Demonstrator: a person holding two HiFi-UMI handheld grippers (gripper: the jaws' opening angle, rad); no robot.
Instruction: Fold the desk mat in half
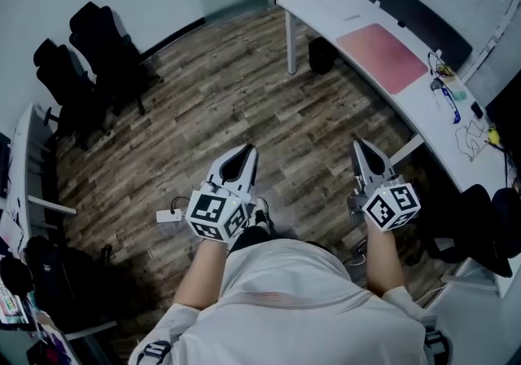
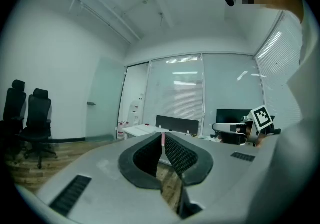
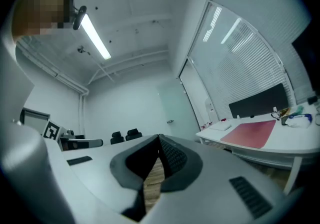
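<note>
**Both grippers clenched and empty; desk mat lies flat at two o'clock**

In the head view, the left gripper (image 1: 244, 153) and right gripper (image 1: 361, 148) are held out side by side in front of the person's torso. Both are above the wood floor (image 1: 220, 94) and point toward twelve o'clock. The pink desk mat (image 1: 383, 56) lies flat and unfolded on the curved white desk (image 1: 321, 3) at about two o'clock, well apart from both grippers. Only this view takes in the mat's whole outline. It also shows the cables (image 1: 470, 137) farther along the desk at three o'clock and the black chairs (image 1: 89, 62) standing at ten o'clock.

The left gripper view shows what the head view cannot. Its jaws are drawn together to a thin slit, with nothing caught between them. The desk appears small and far off just behind the jaw tips, and the mat cannot be clearly made out there. The right gripper, with its marker cube (image 2: 262, 116), shows at three o'clock in this view.

The right gripper view shows its jaws pressed together at the tips, also empty. Here the mat lies at three o'clock, seen low and side-on, flat on the desktop. A black panel (image 3: 257, 103) stands behind it. The left gripper shows at nine o'clock, and the chairs sit small beyond the jaw tips.
</note>
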